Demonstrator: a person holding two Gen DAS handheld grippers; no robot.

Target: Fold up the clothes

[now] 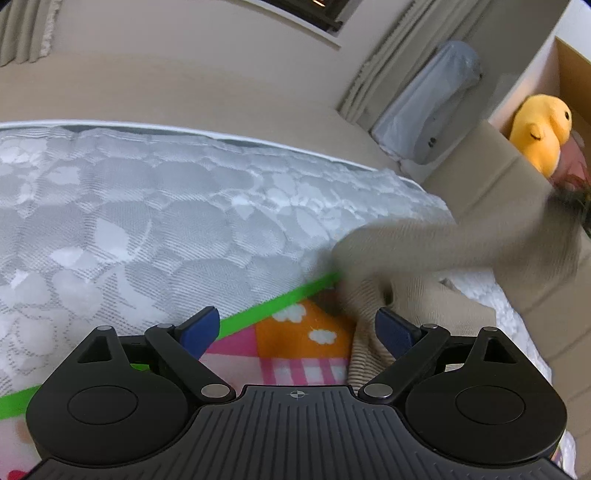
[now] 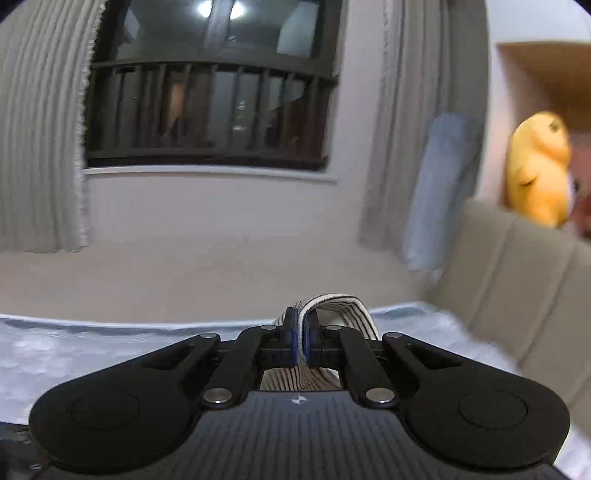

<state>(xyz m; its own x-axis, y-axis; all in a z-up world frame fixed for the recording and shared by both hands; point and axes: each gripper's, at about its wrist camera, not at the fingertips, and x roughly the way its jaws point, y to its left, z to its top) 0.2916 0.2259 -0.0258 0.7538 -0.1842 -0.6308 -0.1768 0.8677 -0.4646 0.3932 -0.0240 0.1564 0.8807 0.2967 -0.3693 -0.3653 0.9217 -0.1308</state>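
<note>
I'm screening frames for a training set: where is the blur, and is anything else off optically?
Left wrist view: the beige garment is smeared by motion on the right, while the mattress and the open left tool are sharp. Right wrist view: the yellow plush and right edge are blurred; lamp glare in the window; fisheye bends the curtains.

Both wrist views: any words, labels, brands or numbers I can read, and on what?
None readable in either view.
left gripper: only a small crosshair mark on its body, no lettering.
right gripper: same crosshair mark, no lettering.
play mat: cloud pictures only, no words.
cardboard box: no print visible.
</note>
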